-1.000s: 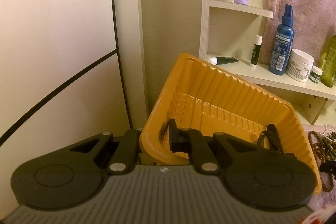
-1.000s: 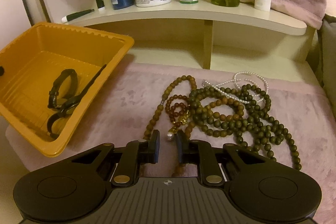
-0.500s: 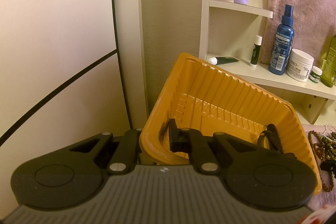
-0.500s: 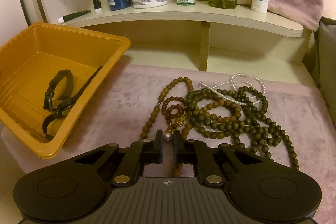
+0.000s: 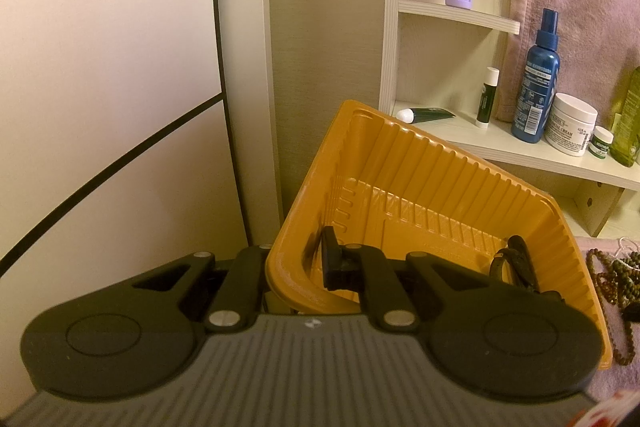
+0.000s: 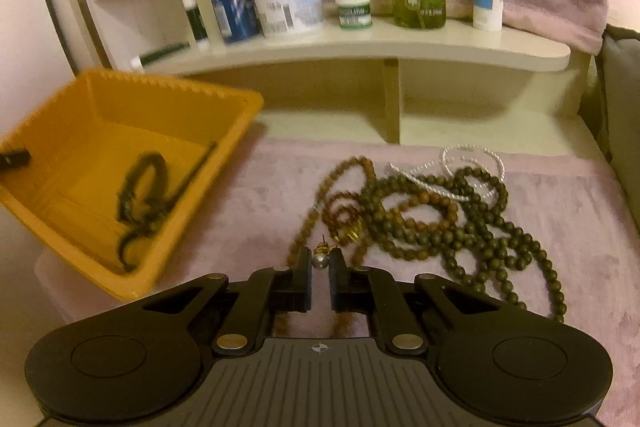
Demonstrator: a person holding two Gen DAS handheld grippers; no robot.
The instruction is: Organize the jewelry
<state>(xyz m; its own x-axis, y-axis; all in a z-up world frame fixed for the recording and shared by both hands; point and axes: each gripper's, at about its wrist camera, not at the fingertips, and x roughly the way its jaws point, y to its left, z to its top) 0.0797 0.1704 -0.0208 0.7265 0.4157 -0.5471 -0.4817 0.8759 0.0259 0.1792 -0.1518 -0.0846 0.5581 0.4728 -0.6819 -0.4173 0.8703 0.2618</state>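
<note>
now pearl bead point(image 6: 320, 260) between pads point(image 6: 305, 279)

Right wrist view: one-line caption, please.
Right gripper pinches a silvery bead from the tangled necklaces; orange tray waits alongside.

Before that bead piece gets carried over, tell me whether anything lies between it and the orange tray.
Nothing visible does. The right gripper pinches a silver bead at the near edge of the bead pile. Only bare pink cloth separates it from the orange tray, which the left gripper holds tilted.
</note>
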